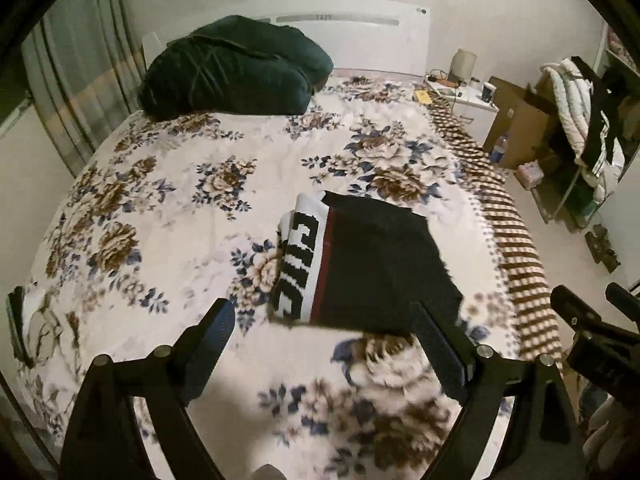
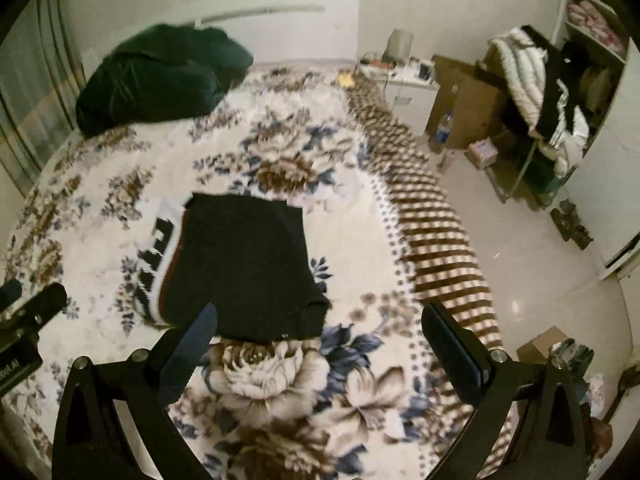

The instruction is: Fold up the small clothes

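A small black garment [image 1: 380, 264] with a white band carrying black letters and a red stripe lies folded flat on the floral bedspread [image 1: 180, 184]. It also shows in the right wrist view [image 2: 244, 264]. My left gripper [image 1: 324, 320] is open and empty, held just above the garment's near edge. My right gripper [image 2: 320, 324] is open and empty, near the garment's near right corner. The right gripper's body shows at the right edge of the left wrist view [image 1: 588, 328].
A dark green bundle of bedding [image 1: 236, 72] lies at the head of the bed. A brown striped blanket edge [image 1: 512, 240] runs down the bed's right side. A nightstand [image 1: 464, 92], cardboard boxes [image 1: 520, 128] and a clothes-laden rack [image 1: 576, 120] stand to the right.
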Demonstrator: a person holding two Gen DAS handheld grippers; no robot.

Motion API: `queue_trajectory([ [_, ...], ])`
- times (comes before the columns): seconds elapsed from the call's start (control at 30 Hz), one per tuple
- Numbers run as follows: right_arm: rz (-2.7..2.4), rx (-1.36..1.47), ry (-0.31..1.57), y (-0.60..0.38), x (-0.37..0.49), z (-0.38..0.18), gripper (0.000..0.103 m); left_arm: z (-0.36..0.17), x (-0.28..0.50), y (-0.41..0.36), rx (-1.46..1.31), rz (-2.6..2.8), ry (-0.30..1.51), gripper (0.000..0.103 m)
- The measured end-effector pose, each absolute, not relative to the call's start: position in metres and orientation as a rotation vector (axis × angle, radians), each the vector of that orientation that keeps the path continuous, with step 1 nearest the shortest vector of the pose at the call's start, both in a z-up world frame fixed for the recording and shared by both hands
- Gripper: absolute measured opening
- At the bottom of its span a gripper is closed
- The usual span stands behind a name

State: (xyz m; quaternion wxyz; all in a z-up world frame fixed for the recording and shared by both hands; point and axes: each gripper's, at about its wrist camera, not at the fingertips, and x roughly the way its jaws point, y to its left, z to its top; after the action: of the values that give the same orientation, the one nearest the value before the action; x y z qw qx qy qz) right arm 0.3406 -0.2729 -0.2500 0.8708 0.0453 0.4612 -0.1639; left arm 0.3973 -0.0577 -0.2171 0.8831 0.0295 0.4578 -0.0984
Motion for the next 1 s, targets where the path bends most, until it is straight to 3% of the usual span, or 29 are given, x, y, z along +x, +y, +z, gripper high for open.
queue_trajectory([
  [0.5, -0.273, 0.077, 0.804, -0.213, 0.149, -0.062, 0.103, -0.076, 0.232, -0.034, 0.088, -0.186, 0.818, 0.09],
  [0.9, -0.265, 0.06, 0.702, -0.189, 0.052, 0.031, 0.103, -0.027, 0.175, -0.022, 0.04, -0.197, 0.746, 0.09],
  [1.0, -0.272, 0.055, 0.686, -0.184, 0.038, 0.041, 0.103, -0.023, 0.169, -0.021, 0.04, -0.195, 0.732, 0.103],
])
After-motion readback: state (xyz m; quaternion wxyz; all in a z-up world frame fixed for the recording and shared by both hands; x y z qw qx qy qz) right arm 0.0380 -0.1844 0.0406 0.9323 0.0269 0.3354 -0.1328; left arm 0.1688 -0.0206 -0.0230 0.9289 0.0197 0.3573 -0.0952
